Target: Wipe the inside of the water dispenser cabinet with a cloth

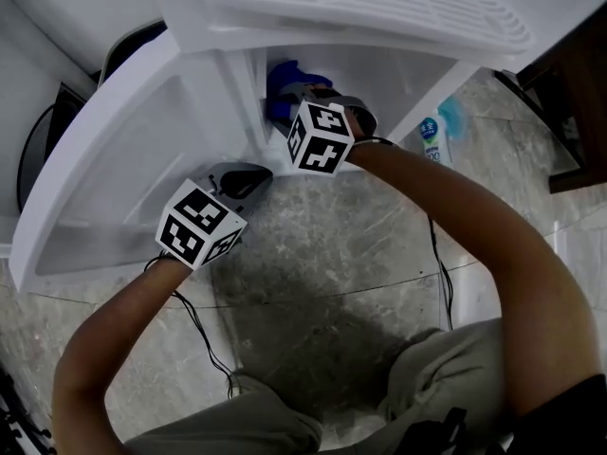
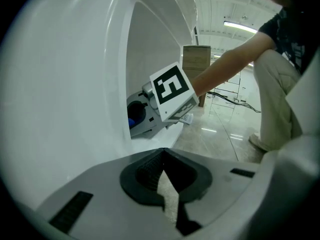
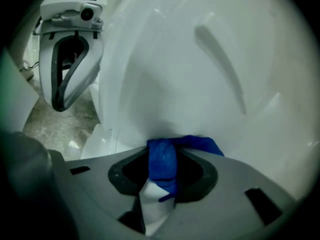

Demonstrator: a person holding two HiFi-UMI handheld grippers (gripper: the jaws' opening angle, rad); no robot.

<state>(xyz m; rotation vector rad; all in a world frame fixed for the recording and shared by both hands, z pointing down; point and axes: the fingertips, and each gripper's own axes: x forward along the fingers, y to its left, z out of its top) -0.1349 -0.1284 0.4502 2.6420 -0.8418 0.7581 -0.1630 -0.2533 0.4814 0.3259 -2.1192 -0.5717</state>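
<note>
The white water dispenser cabinet [image 1: 237, 55] stands with its door [image 1: 114, 159] swung out to the left. My right gripper [image 1: 285, 102] reaches into the opening, shut on a bunched blue cloth [image 1: 285, 79]. In the right gripper view the cloth [image 3: 162, 164] fills the jaws and presses against the curved white inner wall [image 3: 200, 84]. My left gripper [image 1: 248, 173] hangs by the door's inner edge, just outside the opening, jaws together and empty. The left gripper view shows the right gripper [image 2: 145, 116] and a bit of blue cloth [image 2: 131, 122] inside the cabinet.
A bottle with a blue label [image 1: 433, 138] lies on the stone floor right of the cabinet. Thin black cables [image 1: 441, 263] trail over the floor. Dark furniture [image 1: 569, 93] stands at the right edge. A cardboard box [image 2: 196, 59] stands farther back.
</note>
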